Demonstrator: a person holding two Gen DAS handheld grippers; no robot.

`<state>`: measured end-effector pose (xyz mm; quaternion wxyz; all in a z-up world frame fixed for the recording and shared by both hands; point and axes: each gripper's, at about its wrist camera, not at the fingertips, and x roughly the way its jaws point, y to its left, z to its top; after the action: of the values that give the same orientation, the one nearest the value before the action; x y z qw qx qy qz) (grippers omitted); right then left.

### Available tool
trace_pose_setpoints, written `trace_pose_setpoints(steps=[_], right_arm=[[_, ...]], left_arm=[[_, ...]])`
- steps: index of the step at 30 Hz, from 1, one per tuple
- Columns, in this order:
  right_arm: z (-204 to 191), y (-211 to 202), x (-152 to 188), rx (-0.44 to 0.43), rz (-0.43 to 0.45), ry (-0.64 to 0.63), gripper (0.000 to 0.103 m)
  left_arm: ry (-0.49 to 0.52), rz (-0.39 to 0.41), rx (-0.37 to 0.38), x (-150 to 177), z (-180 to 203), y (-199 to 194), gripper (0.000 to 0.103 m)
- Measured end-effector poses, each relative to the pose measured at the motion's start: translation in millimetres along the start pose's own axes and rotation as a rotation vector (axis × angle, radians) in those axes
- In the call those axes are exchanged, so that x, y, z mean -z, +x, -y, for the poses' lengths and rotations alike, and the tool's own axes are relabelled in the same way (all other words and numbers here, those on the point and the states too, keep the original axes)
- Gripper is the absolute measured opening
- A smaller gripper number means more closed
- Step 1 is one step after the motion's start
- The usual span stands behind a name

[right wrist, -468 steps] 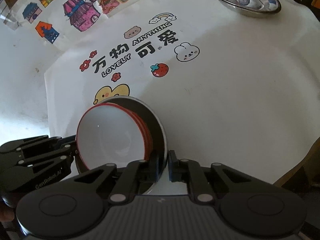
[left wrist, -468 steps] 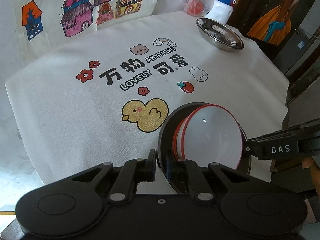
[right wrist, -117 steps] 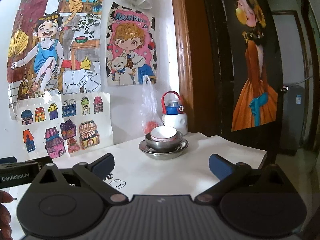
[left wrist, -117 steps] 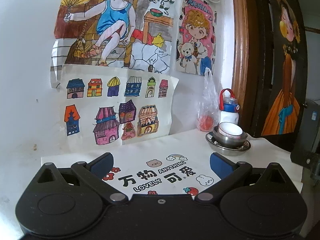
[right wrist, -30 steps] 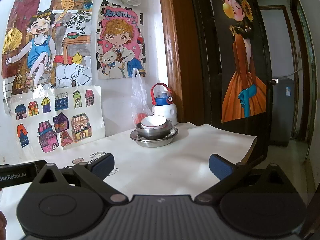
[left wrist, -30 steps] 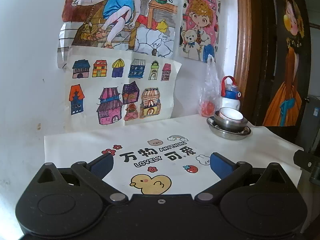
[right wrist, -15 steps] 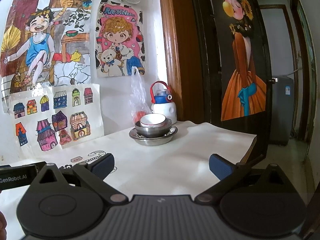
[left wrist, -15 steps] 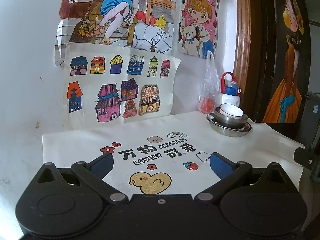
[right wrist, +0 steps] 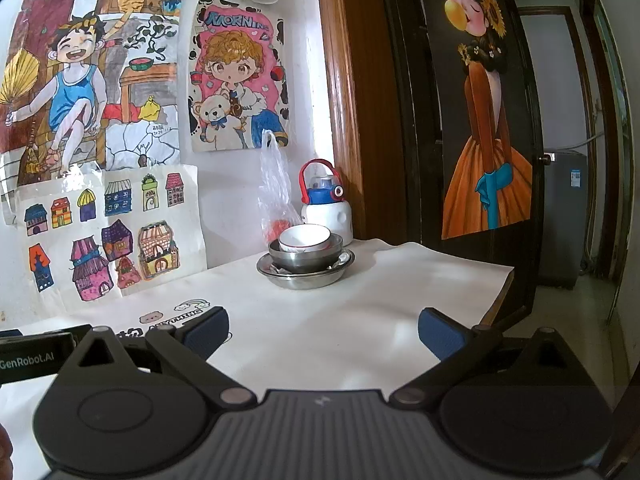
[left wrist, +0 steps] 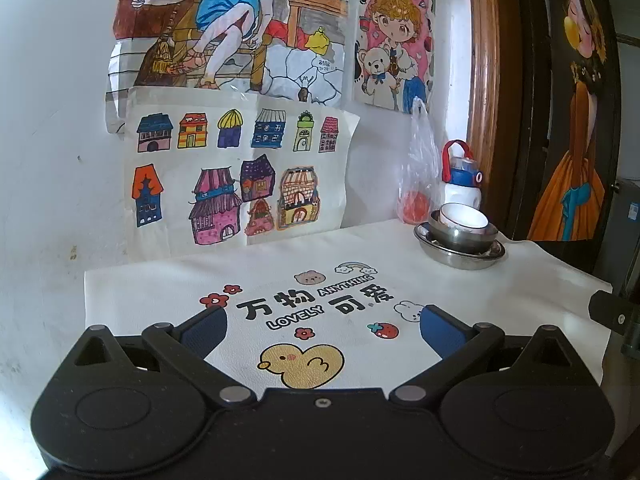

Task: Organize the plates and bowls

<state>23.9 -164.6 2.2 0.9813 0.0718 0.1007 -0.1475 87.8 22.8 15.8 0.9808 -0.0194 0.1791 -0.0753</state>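
Bowls and plate nested at the table's far corner.
White bowl (right wrist: 305, 239) sits in steel bowl (right wrist: 306, 261) on steel plate (right wrist: 306, 274), largest lowest for stability; left gripper (left wrist: 322, 330) and right gripper (right wrist: 323, 330) fingers apart, empty, near.

This is a room in a home. Kids' drawings (right wrist: 96, 76) are stuck on the white wall (left wrist: 52, 120). A table (right wrist: 360, 300) has a white cloth with a duck (left wrist: 304, 364) on it. A water bottle (right wrist: 326, 204) and a plastic bag (right wrist: 276, 196) stand in the corner, by stacked bowls (right wrist: 306, 254). A wooden door frame (right wrist: 352, 100) leads to another room.
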Motion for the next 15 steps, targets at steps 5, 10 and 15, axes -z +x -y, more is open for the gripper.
trace_pose_setpoints(steps=[5, 10, 15], right_arm=[[-0.3, 1.9, 0.7, -0.001, -0.004, -0.001, 0.103], [-1.2, 3.2, 0.9, -0.001, -0.007, -0.001, 0.103], [-0.9, 4.4, 1.2, -0.001, -0.010, 0.000, 0.103]], left_arm=[[0.000, -0.001, 0.000, -0.1, 0.4, 1.0, 0.102], [0.002, -0.002, 0.000, -0.3, 1.1, 1.2, 0.102], [0.005, -0.006, 0.000, 0.3, 1.2, 3.8, 0.102]])
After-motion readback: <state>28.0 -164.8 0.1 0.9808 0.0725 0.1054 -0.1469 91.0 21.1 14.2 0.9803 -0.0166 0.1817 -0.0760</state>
